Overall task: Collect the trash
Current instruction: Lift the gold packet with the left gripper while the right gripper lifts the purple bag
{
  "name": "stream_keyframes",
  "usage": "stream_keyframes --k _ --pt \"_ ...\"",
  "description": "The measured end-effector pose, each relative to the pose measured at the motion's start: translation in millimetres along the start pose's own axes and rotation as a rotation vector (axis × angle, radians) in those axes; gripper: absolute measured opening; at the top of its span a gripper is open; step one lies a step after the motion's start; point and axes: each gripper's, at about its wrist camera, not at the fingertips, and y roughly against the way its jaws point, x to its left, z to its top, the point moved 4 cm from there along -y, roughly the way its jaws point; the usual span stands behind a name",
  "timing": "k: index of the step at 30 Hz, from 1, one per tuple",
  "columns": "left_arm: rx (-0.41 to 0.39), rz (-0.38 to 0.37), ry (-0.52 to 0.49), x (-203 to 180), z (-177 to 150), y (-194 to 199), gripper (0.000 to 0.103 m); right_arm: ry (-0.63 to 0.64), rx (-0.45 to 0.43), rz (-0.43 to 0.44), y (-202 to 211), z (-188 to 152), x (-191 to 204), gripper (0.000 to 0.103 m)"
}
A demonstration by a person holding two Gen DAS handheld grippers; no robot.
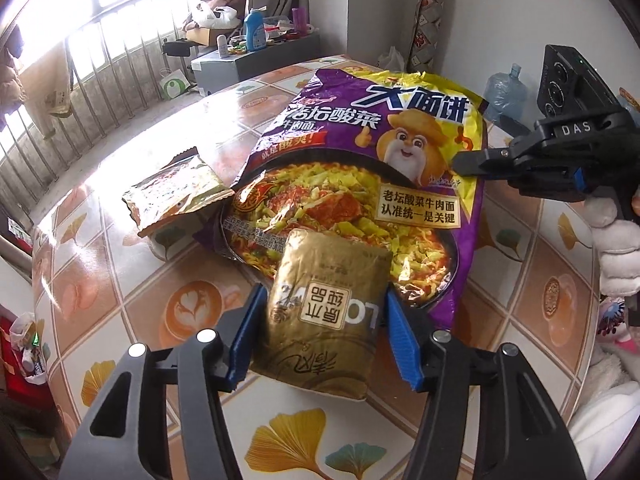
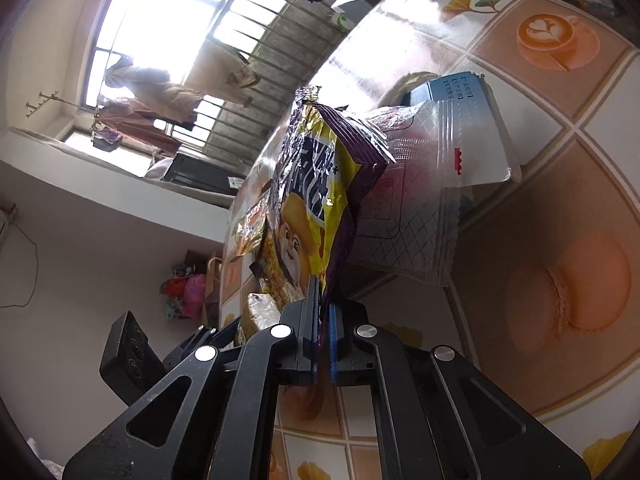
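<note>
Barred windows fill one side of the room, blown out so bright that nothing beyond them can be made out; under them a cluttered low cabinet carries bottles and bags too small to read. Nearer, the table wears a glossy cloth printed with coffee cups, macarons and ginkgo leaves, and glare washes out its far part.

Largest of the trash on it is a purple-and-yellow noodle bag, lying crumpled at the table's middle. Its right edge is pinched in the right claw, whose jaws are closed tight on the film; from the right wrist view the bag stands up on edge and hides most of what lies behind it. Beyond it in that view lies a clear zip pouch, flat on the table, partly covered by the bag.

A gold packet sits between the blue pads of the left claw, overlapping the bag's lower edge. Its bottom end is cut off behind the claw's frame, and the pads seem to press its sides, though blur leaves that unsure. Smallest, a crinkled foil sachet lies just left of the bag, its print unreadable.
</note>
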Motion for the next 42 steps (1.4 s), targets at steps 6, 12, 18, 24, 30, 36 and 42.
stream_keyframes --k 6,12,18,24,30,36,42 --pt "-0.071 -0.186 0.129 -0.2 16.7 28.2 0.056 0.131 0.011 -0.01 34.2 -15.2 8.7 0.0" --pt "-0.077 -0.344 0.13 -43.7 39.1 22.2 0.056 0.256 0.01 -0.059 82.7 -47.8 3.8 0.0" --pt "-0.002 -0.386 0.012 -110.0 41.7 -12.0 0.056 0.206 -0.074 -0.148 126.0 -61.5 -21.7 0.002" --pt "0.04 -0.427 -0.028 -142.8 46.5 -35.5 0.056 0.094 -0.176 -0.124 148.3 -55.8 -39.5 0.002" --pt "0.058 -0.457 -0.028 -153.7 53.3 -41.4 0.056 0.132 -0.206 -0.062 154.8 -56.1 -29.4 0.002" --pt "0.057 -0.481 -0.046 -163.1 50.2 -39.6 0.056 0.183 -0.171 0.033 136.5 -45.5 -15.9 0.002" --pt "0.054 -0.519 0.002 -156.1 47.7 -42.3 0.056 0.162 -0.046 0.128 88.6 -24.2 -18.9 0.002"
